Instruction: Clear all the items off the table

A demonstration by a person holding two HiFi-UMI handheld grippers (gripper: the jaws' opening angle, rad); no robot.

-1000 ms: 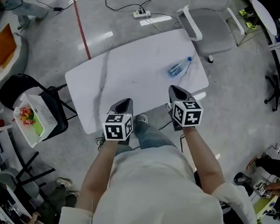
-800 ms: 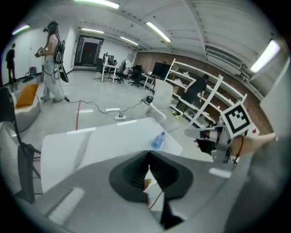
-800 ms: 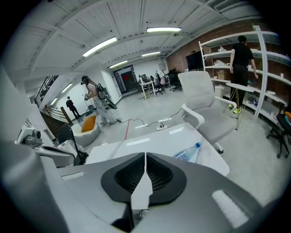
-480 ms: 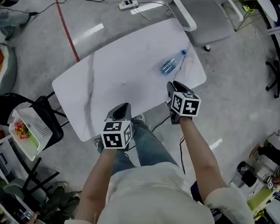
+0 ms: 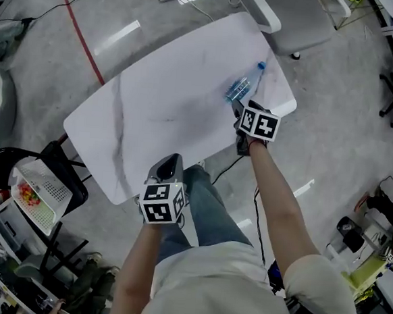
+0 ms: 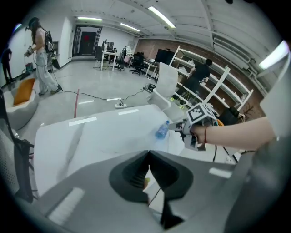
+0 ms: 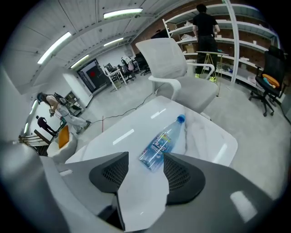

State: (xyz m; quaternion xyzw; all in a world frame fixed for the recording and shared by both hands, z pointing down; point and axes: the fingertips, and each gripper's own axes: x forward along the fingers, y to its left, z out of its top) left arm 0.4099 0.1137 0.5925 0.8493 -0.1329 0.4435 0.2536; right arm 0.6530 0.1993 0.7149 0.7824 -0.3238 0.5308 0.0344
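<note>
Down and forward has come the right gripper (image 5: 240, 109): a second ago it hung over the near edge of the white marble-patterned oval bench (image 5: 153, 109), and now its tips sit just short of the clear plastic water bottle with a blue cap and blue label (image 5: 243, 88). Its jaws have just been opening and stand about half apart. The right gripper view shows the bottle's base end lying in line with the gap, with neither pad pressing on it.

The bottle lies on its side near the bench's far right edge, cap pointing away from the person. It is the only item visible on the bench, so the step in hand looks like the reach for it. The next move probably calls for easing the jaws around the body and closing gently, since a lying round bottle may roll.

Lower than before, the left gripper (image 5: 169, 169) hangs at the bench's near edge, jaws closed together on nothing.
</note>
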